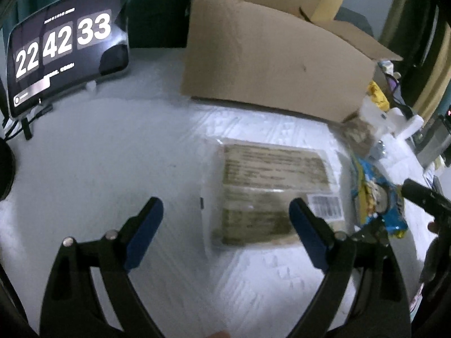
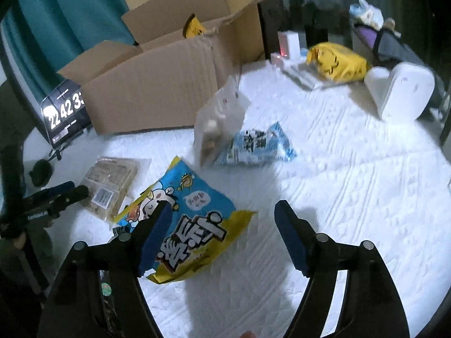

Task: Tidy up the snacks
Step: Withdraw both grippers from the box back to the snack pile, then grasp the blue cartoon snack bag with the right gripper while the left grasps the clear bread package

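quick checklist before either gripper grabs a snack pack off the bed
1. Left gripper open: ok, the jaws stand wide with nothing between the pads.
2. Right gripper open: ok, wide apart, not pressing on anything.
3. Left target in line: ok, the flat clear pack of brown snacks with a barcode lies just ahead of its fingers.
4. Right target in line: ok, the blue and yellow cartoon snack bag lies by its left finger.
5. Open brown cardboard box ready to receive: ok, flaps up.
6. Room left inside the box: cannot tell, the inside is hidden.
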